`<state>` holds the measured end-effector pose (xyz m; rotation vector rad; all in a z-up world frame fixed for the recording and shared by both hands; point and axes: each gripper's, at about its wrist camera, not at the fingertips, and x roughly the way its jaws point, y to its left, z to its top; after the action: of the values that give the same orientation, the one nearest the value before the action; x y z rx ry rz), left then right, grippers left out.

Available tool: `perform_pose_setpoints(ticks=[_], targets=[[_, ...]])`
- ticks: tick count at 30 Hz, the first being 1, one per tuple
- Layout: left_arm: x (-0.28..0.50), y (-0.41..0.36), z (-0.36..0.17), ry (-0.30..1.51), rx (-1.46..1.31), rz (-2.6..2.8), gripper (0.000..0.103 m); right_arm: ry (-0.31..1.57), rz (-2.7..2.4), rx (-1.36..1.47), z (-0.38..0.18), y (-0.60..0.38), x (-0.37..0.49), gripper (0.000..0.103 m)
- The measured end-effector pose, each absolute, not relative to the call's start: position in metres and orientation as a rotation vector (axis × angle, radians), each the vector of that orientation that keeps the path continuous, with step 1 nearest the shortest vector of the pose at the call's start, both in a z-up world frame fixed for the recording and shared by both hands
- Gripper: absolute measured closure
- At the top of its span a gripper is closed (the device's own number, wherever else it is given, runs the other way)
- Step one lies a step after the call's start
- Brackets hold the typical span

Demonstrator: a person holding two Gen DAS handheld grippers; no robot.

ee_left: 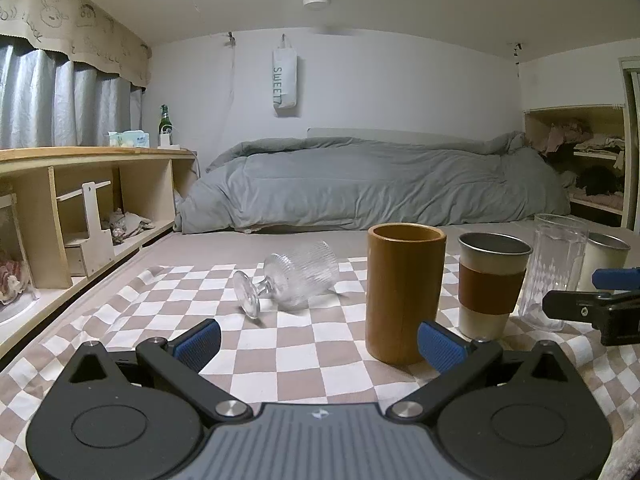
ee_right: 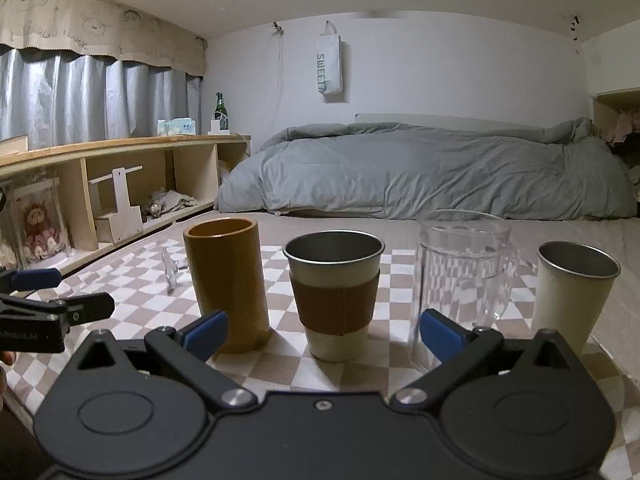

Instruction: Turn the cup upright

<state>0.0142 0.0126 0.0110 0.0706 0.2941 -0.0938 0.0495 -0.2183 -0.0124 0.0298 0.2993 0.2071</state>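
Left gripper (ee_left: 320, 344) hangs wide open and empty, aimed at the ribbed stemmed glass (ee_left: 294, 280) lying on its side just ahead-left, likely lining up a grasp. Right gripper (ee_right: 324, 334), equally spread and holding nothing, waits before the upright sleeved cup (ee_right: 334, 292), clear of the job.

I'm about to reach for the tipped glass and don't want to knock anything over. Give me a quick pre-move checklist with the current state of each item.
1. Ribbed clear stemmed glass lying on its side on the checkered cloth: ok, needs flipping.
2. Left gripper open and empty: ok.
3. Right gripper open and empty: ok.
4. Path from left gripper to the glass: ok, bare cloth between them.
5. Tall brown cylindrical cup close on the glass's right: not ok, mind it when swinging the glass up.
6. Glass intact, no cracks: cannot tell.
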Motion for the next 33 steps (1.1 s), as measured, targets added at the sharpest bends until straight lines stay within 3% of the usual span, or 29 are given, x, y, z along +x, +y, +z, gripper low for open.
perform_pose_setpoints(ticks=[33], targets=[[0.0096,0.0112,0.0120,0.278,0.086,-0.089,0.000,0.282,0.199,-0.012,-0.0177,-0.2145,0.0450,0.000]])
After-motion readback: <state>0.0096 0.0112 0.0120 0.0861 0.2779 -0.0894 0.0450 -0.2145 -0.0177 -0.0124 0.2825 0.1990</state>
